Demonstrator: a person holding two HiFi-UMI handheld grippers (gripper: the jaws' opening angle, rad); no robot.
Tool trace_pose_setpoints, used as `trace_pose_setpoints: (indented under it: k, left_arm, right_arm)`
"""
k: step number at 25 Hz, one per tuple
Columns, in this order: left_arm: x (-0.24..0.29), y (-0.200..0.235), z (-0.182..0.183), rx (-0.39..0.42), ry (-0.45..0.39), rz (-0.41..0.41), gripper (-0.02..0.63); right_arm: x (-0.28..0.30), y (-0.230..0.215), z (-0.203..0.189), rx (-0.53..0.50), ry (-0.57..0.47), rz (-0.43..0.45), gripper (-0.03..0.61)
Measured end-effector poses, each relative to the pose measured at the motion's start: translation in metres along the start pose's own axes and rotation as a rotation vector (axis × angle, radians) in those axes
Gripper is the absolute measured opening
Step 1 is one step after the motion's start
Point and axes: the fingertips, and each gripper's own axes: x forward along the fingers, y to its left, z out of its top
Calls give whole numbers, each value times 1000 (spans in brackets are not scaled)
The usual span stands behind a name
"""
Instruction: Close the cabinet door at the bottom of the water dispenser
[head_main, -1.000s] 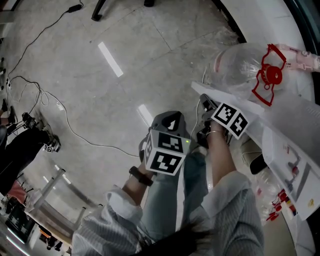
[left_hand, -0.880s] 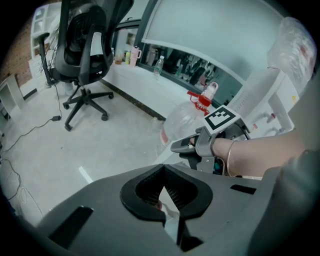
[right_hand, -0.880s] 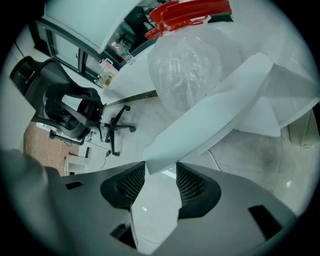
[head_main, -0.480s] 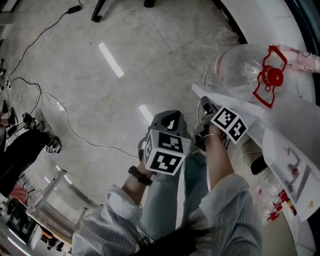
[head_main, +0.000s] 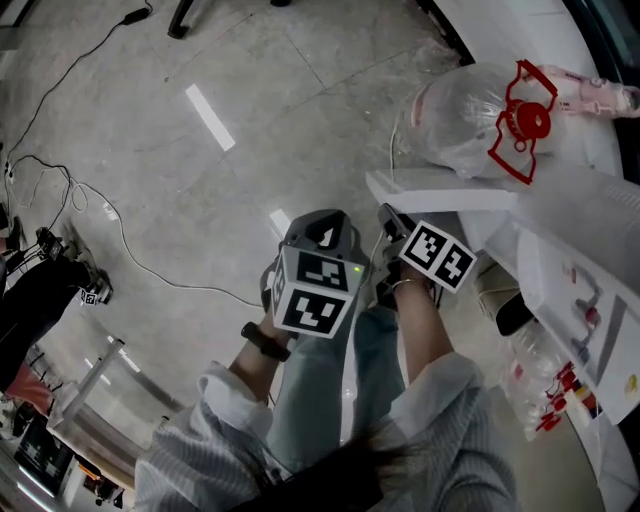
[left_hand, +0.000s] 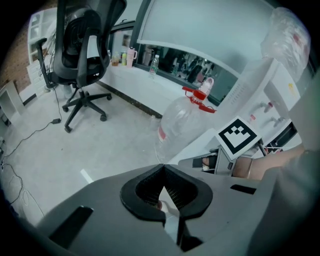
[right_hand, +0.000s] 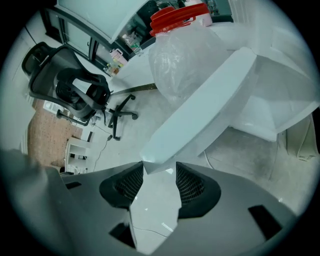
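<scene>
The cabinet door (right_hand: 200, 120) is found ajar, swung out from the foot of the water dispenser (head_main: 600, 220). Its free corner is seen between the jaws of the right gripper (right_hand: 160, 167), which have just been opening (no clamping is evident). The left gripper (left_hand: 163, 167) is closed tip to tip and empty. A steady push on the door's outer face is advised.

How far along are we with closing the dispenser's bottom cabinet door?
Done: nothing yet; the cabinet door stands open, swung out from the water dispenser. In hand: the door's free corner sits between the jaws of the right gripper, which have just been opening and don't clamp it. The left gripper is shut and empty. Left: swing the door closed.
</scene>
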Motion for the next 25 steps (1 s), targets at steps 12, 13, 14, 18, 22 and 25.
trace_pose_setpoints:
  k: [12,13,14,18,22,25]
  left_arm:
    - [2,-87,-53,41,14,-47,11]
    - [2,-92,-57,43,13,-45,11]
    - [1,-97,-61,45,11,-44,11]
    - [0,-117,-76,51,6,-37,11]
    - [0,-139,-93,55,4,-35,11]
    - [3,-160,-106,56,10,-41,11]
  right_arm:
    - [-52,-66,-71,-105,31,10,187]
    - [-56,-71,-75,-109,32,9,188]
    - [-60,-77,-79,-110,31,9,187]
    - [-78,-101,-94,-104,20,4,187]
    - [-97,-129,-107,-78,5,-6,187]
    - [-111,-154,-113,-66,-6,-14,187]
